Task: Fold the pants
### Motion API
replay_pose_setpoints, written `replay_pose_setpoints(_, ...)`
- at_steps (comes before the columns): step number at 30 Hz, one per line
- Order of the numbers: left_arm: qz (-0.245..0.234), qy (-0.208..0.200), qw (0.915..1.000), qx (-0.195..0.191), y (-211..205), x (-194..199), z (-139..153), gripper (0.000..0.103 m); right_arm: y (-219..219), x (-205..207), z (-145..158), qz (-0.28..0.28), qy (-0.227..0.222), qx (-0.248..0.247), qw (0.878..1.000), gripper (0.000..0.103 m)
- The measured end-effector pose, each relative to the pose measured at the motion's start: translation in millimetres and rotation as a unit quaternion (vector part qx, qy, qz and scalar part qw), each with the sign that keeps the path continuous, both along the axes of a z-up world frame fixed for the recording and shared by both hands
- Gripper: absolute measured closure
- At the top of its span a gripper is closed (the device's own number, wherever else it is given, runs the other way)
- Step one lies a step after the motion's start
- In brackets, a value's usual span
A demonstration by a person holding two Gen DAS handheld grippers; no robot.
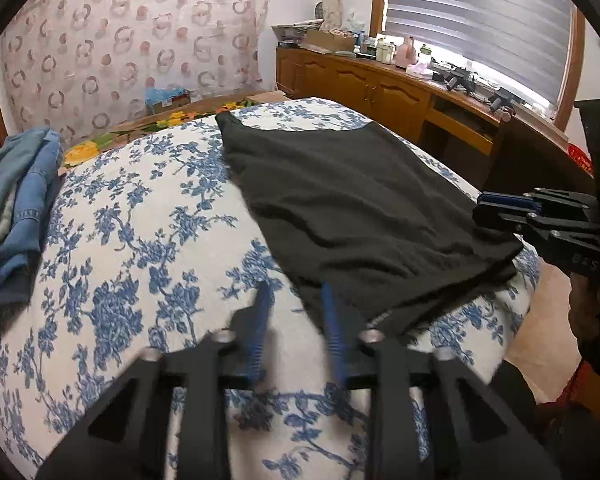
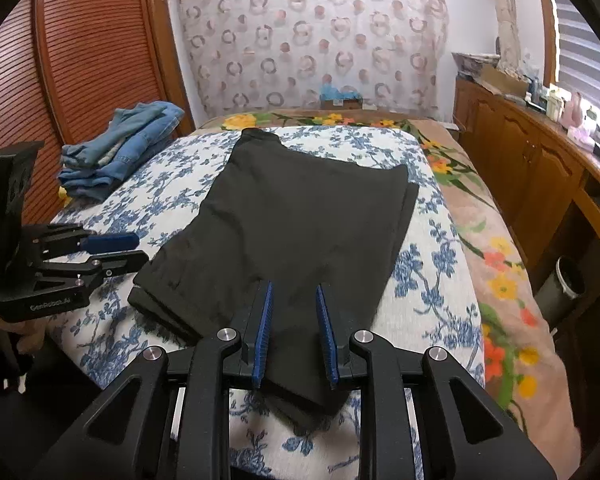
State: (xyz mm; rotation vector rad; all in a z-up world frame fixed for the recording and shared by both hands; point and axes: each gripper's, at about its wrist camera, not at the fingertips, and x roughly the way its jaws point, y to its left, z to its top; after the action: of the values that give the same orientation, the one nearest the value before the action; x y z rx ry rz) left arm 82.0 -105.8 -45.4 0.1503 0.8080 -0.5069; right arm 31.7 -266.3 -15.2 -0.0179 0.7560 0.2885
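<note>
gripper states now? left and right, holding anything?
Left gripper: jaws narrowly open, empty, beside the near corner of the black pants.
Right gripper: jaws slightly open above the pants, pads not pressing the fabric, holding nothing.

The left tool [image 1: 294, 292] is seen angled downward, its blue pads [image 1: 263, 312] a narrow gap apart with nothing gripped. The right tool [image 2: 294, 292], at its 3 o'clock, is likewise tilted downward, slightly parted and empty.
</note>
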Motion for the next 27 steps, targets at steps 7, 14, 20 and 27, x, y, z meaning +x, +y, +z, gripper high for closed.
replay_pose_setpoints(7,-0.004,0.006,0.9999,-0.011,3,-11,2,0.085,-4,-8,-3,-0.007,0.006,0.006,1.0,0.082)
replay_pose_setpoints(14,-0.001,0.016,0.9997,-0.018,6,-15,1,0.083,-5,-16,-6,-0.01,0.009,0.006,1.0,0.082)
replay_pose_setpoints(20,-0.006,0.016,0.9998,-0.011,4,-16,-2,0.056,-8,-20,-12,-0.014,0.013,0.008,1.0,0.082)
replay_pose_setpoints(27,-0.015,0.016,0.9996,-0.02,4,-16,-2,0.04,-8,-20,-12,-0.014,0.013,0.008,1.0,0.082)
